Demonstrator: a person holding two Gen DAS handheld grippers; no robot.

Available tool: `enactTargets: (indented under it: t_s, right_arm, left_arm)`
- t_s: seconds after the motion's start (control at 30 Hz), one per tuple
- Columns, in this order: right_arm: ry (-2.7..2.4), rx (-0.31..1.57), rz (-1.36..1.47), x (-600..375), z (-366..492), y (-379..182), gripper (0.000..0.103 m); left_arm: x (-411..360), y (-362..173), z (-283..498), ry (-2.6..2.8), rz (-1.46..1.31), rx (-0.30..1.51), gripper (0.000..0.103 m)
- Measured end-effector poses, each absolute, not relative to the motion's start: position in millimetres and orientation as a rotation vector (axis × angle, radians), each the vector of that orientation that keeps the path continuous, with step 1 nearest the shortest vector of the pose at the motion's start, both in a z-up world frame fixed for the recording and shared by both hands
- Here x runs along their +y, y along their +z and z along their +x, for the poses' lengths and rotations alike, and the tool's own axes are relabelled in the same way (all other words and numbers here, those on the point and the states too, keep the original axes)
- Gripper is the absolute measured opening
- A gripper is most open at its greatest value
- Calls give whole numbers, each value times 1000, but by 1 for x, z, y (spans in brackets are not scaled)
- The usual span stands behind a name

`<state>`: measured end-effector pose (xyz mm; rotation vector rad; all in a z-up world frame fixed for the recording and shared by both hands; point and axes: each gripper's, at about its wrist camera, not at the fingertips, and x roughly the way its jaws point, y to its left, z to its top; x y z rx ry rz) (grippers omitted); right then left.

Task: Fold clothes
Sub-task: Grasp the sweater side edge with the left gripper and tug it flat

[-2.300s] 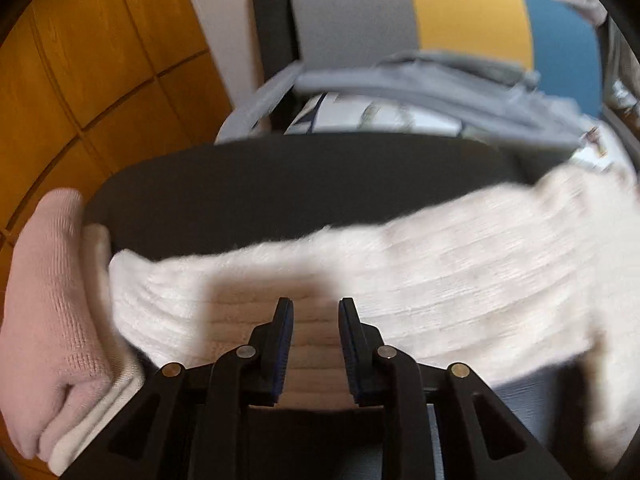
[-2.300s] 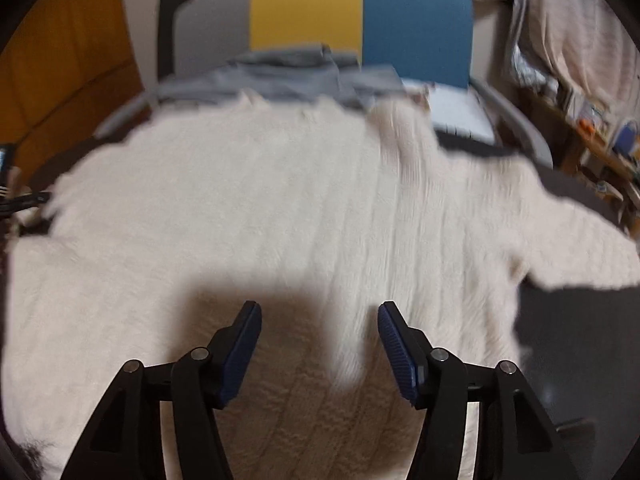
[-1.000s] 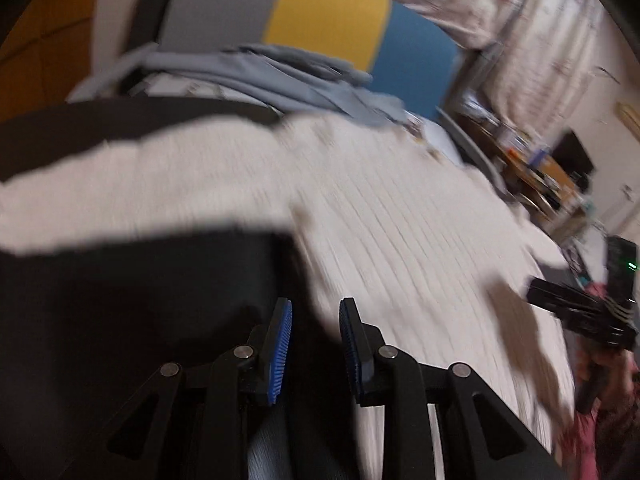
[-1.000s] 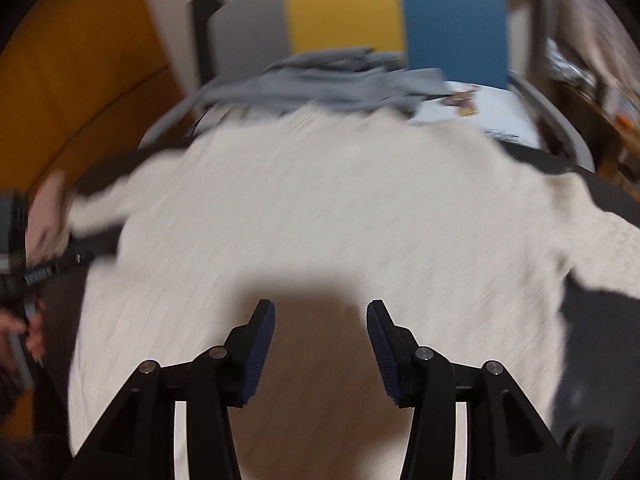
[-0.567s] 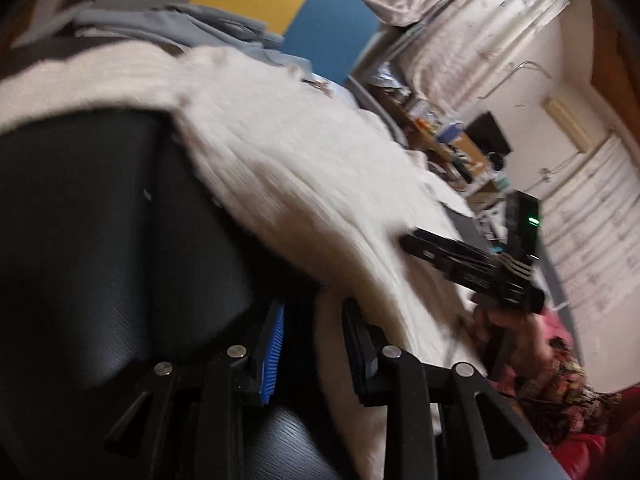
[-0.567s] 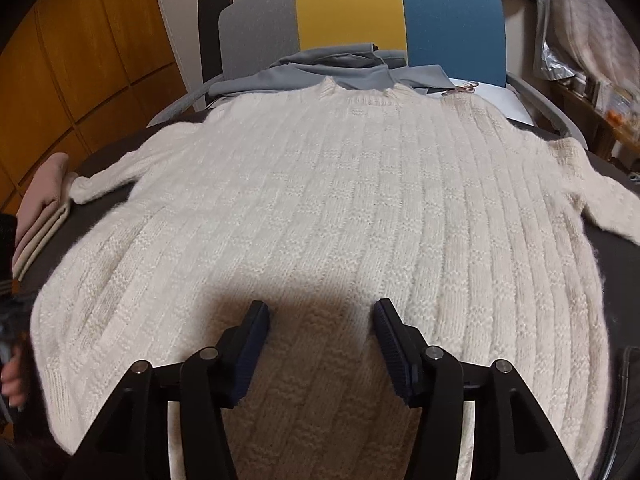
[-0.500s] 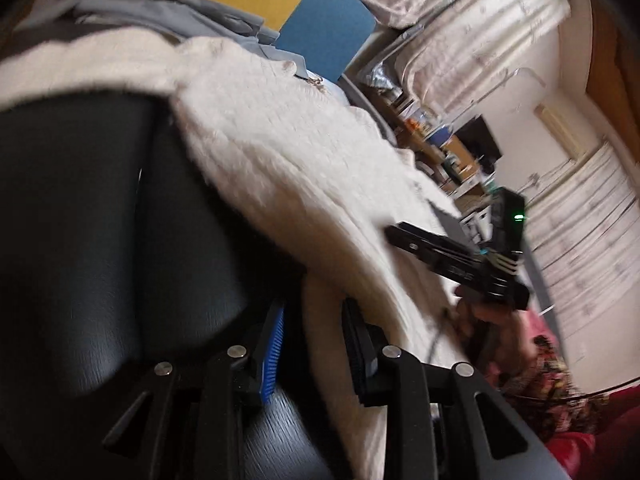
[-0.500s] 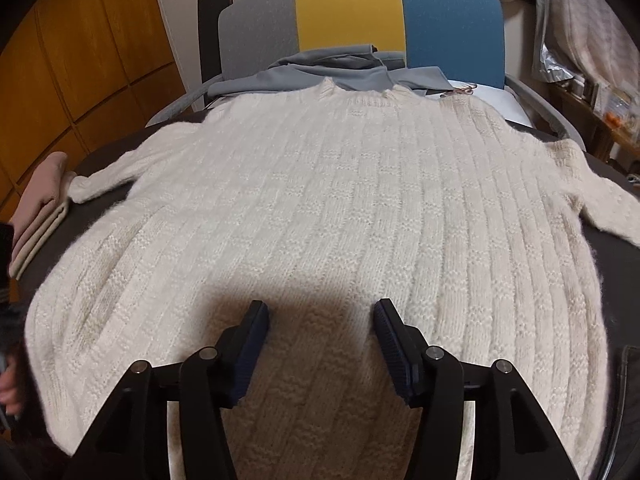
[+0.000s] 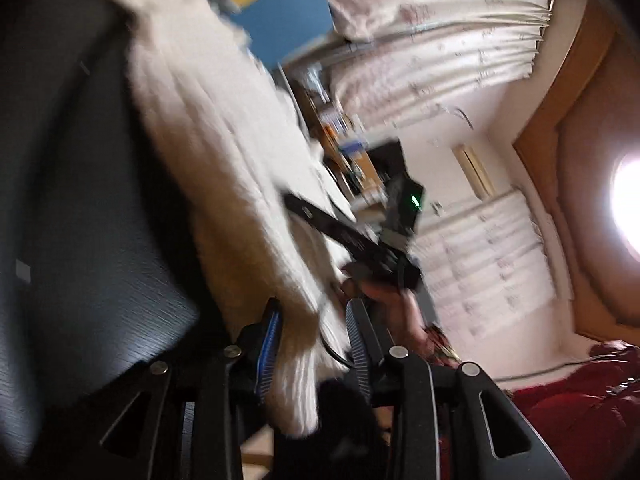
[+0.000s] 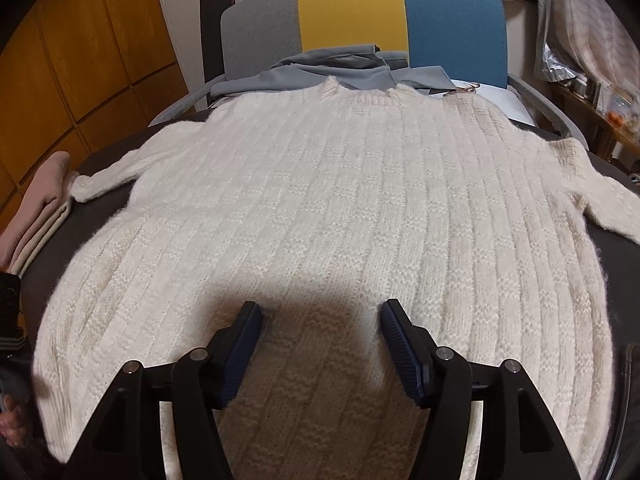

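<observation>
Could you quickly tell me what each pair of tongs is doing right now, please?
Left tongs: part open, astride the cream sweater's edge; a grip cannot be told.
Right tongs: open, holding nothing, over the sweater's lower middle.

Warm indoor light. The left wrist view is smeared by motion blur, with a blown-out lamp (image 9: 630, 208) glaring at its right edge. The right wrist view is sharp; a soft shadow falls on the sweater (image 10: 320, 208). Fisheye corners go black.
</observation>
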<state>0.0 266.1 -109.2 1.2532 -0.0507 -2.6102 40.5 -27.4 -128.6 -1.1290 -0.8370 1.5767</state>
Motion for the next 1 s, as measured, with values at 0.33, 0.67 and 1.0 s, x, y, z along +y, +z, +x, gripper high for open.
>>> enactTargets:
  t_s: [0.33,0.67,1.0]
  right_arm:
    - [-2604,-41,1256,265,-2,-110,68]
    - [-2603,-41,1254,265,-1,-110,68]
    - [-2596,-19,1268,262,-2,-109,70]
  left_arm:
    - [-20,-114,54,1913,-1212,-555,13]
    - [-48,-51,69,2196,-1257,-172,5]
    - [-85,-93,61,2195,-1420,-270,12]
